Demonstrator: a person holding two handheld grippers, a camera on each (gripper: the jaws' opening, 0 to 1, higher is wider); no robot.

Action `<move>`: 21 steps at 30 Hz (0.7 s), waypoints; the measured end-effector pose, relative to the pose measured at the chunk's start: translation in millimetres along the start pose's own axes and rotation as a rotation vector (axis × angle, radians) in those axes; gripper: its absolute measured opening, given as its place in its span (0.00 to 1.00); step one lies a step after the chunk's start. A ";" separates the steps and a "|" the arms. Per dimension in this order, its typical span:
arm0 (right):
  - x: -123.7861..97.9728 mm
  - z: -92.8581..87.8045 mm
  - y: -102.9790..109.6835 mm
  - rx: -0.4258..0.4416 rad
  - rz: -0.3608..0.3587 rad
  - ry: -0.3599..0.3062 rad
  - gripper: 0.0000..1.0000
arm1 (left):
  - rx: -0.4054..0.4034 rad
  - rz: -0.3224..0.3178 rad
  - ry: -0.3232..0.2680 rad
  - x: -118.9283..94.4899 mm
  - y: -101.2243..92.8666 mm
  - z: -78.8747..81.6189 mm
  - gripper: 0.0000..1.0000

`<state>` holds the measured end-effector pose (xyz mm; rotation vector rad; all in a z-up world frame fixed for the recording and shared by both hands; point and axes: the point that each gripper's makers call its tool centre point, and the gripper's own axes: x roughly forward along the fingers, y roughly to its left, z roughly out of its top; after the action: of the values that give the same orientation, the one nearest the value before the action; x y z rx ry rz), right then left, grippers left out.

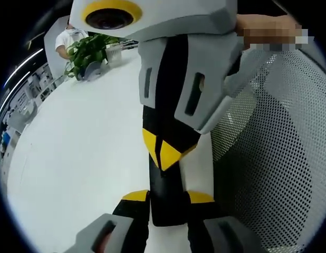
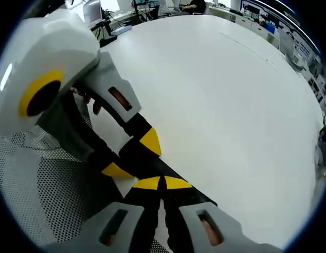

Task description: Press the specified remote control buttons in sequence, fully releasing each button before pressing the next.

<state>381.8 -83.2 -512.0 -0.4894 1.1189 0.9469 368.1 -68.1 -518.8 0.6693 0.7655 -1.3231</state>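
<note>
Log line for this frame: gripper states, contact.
left gripper shut on black remote | right gripper jaws shut, tips at remote | white table below, mesh chair beside | buttons hidden

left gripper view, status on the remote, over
Left gripper shut on black remote. Right gripper shut, tips down at the remote's face; buttons not readable. Mesh chair back close alongside, over the white table edge.

The setting was an open-plan office or lab: a large white table ran through the room, a potted green plant stood at its far end beside a seated person, with desks and monitors beyond and a white mesh chair close by.
</note>
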 end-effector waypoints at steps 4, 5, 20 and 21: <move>1.0 -0.2 -1.0 -0.001 -0.002 0.009 0.00 | -0.003 0.000 0.000 -0.3 -0.3 0.1 0.26; 1.0 -0.3 -0.9 -0.002 -0.002 0.011 0.00 | -0.015 0.003 -0.001 -0.2 0.0 0.2 0.25; 0.1 -0.2 0.2 0.041 0.006 -0.004 0.00 | -0.030 0.004 -0.008 -1.6 0.8 0.5 0.24; -0.2 0.0 0.4 0.043 0.006 -0.002 0.00 | -0.029 0.004 -0.007 -1.6 0.9 0.4 0.24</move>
<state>381.5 -83.1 -511.8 -0.4500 1.1368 0.9263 368.9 -67.4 -517.3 0.6425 0.7761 -1.3075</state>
